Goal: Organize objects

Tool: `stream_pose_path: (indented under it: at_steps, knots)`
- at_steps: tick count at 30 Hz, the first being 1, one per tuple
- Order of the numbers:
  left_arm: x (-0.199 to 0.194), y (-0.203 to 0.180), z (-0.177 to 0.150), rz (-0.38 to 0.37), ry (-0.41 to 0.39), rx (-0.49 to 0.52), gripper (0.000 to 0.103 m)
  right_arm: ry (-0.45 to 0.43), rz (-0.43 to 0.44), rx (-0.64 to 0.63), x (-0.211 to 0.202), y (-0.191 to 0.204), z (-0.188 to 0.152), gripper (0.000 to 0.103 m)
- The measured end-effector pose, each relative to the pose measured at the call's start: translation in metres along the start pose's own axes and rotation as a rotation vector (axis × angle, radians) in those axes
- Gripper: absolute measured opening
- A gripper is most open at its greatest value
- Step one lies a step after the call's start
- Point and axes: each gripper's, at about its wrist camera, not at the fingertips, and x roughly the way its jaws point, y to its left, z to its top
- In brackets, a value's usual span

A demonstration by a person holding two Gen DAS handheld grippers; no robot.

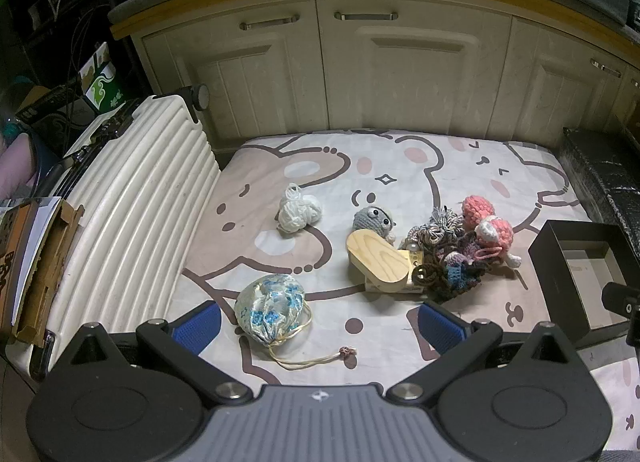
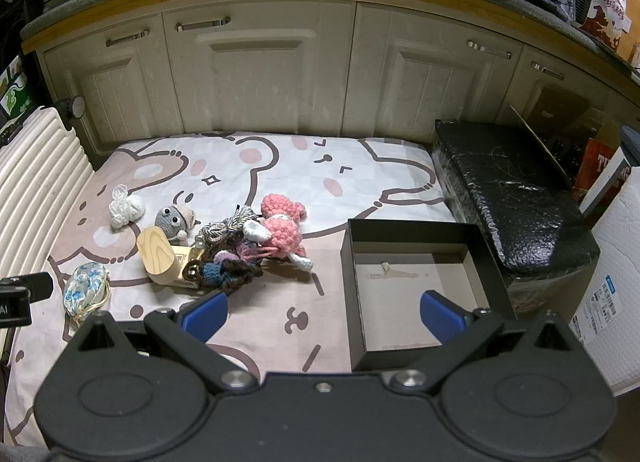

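Observation:
On a cartoon-print mat (image 1: 400, 182) lie a floral drawstring pouch (image 1: 270, 308), a white yarn ball (image 1: 298, 210), a grey crochet toy (image 1: 372, 218), an oval wooden box (image 1: 378, 262), a tangle of brown and blue crochet pieces (image 1: 452, 262) and pink crochet toys (image 1: 486, 222). An open, empty black box (image 2: 416, 286) stands at the right. My left gripper (image 1: 318, 326) is open, just above the pouch. My right gripper (image 2: 324, 314) is open, over the mat at the black box's left wall (image 2: 348, 282). The pouch (image 2: 86, 288) and the pile (image 2: 232, 254) lie to its left.
A white ribbed suitcase (image 1: 132, 214) borders the mat on the left. Cream cabinet doors (image 1: 360, 74) stand behind it. A black wrapped block (image 2: 508, 198) lies right of the mat, with a white package (image 2: 616, 274) beyond it. A cardboard box (image 1: 32, 262) sits at far left.

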Motion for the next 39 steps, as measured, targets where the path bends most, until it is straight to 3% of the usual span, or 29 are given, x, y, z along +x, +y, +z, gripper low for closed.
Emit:
stream_pose_path:
  at_steps: [39]
  knots:
    - [-0.0006, -0.002, 0.0005, -0.005, 0.002, 0.002, 0.103, 0.003, -0.003, -0.003, 0.001, 0.0001, 0.0021, 0.103]
